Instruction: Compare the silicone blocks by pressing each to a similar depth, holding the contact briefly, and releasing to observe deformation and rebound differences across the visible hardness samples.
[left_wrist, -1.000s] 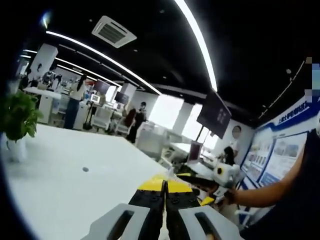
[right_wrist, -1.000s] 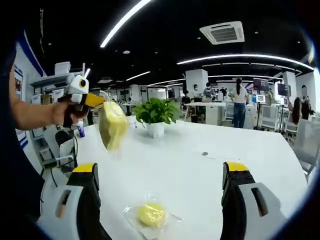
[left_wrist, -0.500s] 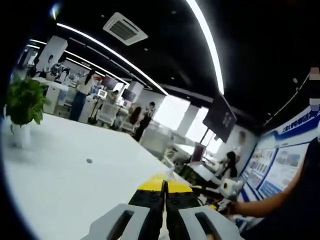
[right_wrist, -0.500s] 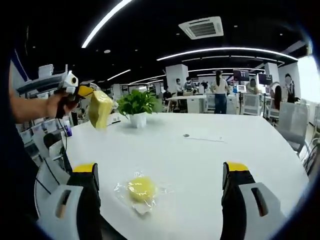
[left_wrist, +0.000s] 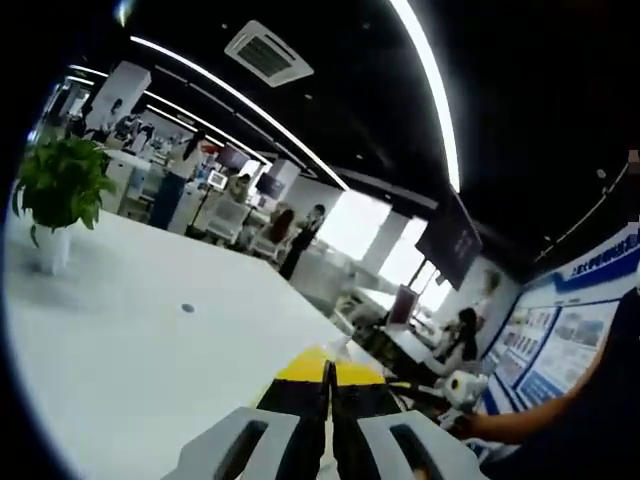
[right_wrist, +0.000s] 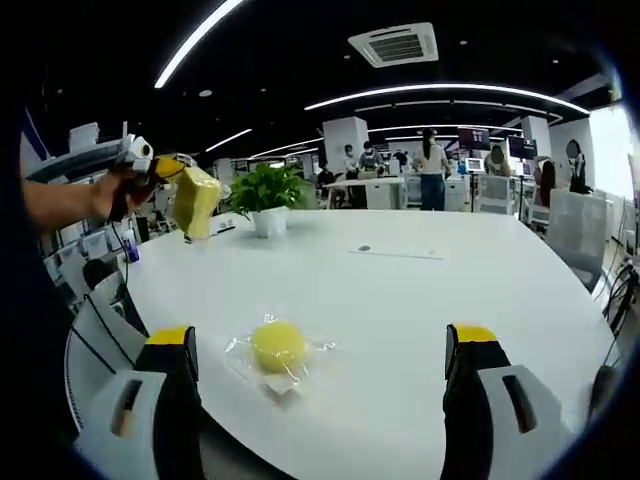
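Left gripper (right_wrist: 170, 172) (jaws together) grips yellow block (right_wrist: 194, 200).

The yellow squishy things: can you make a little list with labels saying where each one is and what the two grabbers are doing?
table: white table
round block: yellow block in clear wrap, lying on the table
other block: yellow bagged block, held up in the air
left gripper: shut on the bagged block
right gripper: open, apart from the round block
background: potted plant
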